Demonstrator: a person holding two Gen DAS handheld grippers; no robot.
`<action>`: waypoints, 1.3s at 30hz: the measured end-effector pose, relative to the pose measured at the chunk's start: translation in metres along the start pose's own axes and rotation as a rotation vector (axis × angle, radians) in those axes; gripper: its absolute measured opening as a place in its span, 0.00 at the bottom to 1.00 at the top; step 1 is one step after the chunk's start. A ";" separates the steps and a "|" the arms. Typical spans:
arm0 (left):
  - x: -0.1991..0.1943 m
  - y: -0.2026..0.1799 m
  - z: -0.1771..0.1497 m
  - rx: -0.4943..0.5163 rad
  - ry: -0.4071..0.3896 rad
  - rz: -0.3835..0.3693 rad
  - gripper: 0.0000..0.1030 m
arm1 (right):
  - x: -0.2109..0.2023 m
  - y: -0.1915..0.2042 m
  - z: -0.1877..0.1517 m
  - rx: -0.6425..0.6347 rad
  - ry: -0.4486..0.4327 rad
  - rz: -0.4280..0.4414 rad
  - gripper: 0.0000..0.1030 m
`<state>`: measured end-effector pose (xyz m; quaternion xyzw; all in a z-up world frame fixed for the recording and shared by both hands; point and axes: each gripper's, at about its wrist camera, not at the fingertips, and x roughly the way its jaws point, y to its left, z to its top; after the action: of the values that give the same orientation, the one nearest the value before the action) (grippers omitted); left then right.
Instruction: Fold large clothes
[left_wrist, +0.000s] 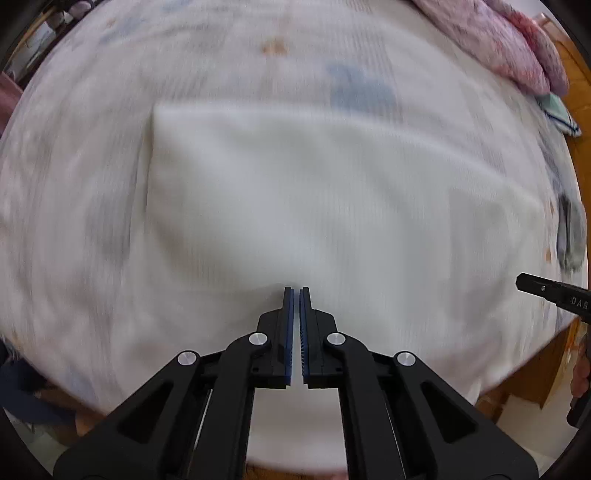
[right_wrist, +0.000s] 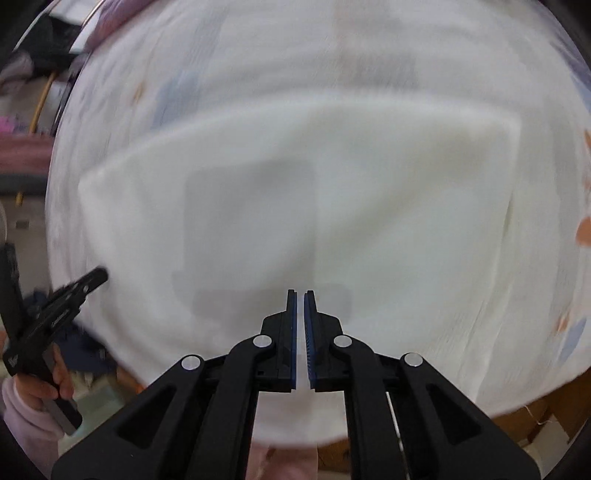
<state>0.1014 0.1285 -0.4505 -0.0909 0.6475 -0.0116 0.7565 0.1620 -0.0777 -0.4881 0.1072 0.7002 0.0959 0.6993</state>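
While both views blur, white garment (left_wrist: 295, 192) lies flat mid-frame on patterned cloth (left_wrist: 74, 206), seemingly part-folded. Left gripper (left_wrist: 296, 291) and right gripper (right_wrist: 300, 293): jaws pressed together, pinching nothing. You stand between folds; next, part jaws, seize near edge.

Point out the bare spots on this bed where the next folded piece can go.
Free: printed sheet left of the white garment, plus the strip beyond its far edge. Crowded: far right corner, where the pink bundle lies. In the right wrist view, sheet right of the garment is bare.
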 end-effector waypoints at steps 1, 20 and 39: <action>0.005 0.001 0.013 -0.002 -0.008 -0.004 0.03 | 0.000 -0.006 0.012 0.017 -0.019 -0.007 0.06; 0.005 0.088 0.049 -0.112 -0.080 0.094 0.03 | -0.012 -0.045 0.009 0.119 -0.081 -0.107 0.06; 0.041 0.160 -0.045 -0.348 0.147 0.166 0.02 | 0.041 -0.116 -0.138 0.351 0.224 -0.227 0.02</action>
<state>0.0476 0.2752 -0.5217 -0.1656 0.6983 0.1563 0.6786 0.0222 -0.1754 -0.5601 0.1363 0.7871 -0.0950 0.5941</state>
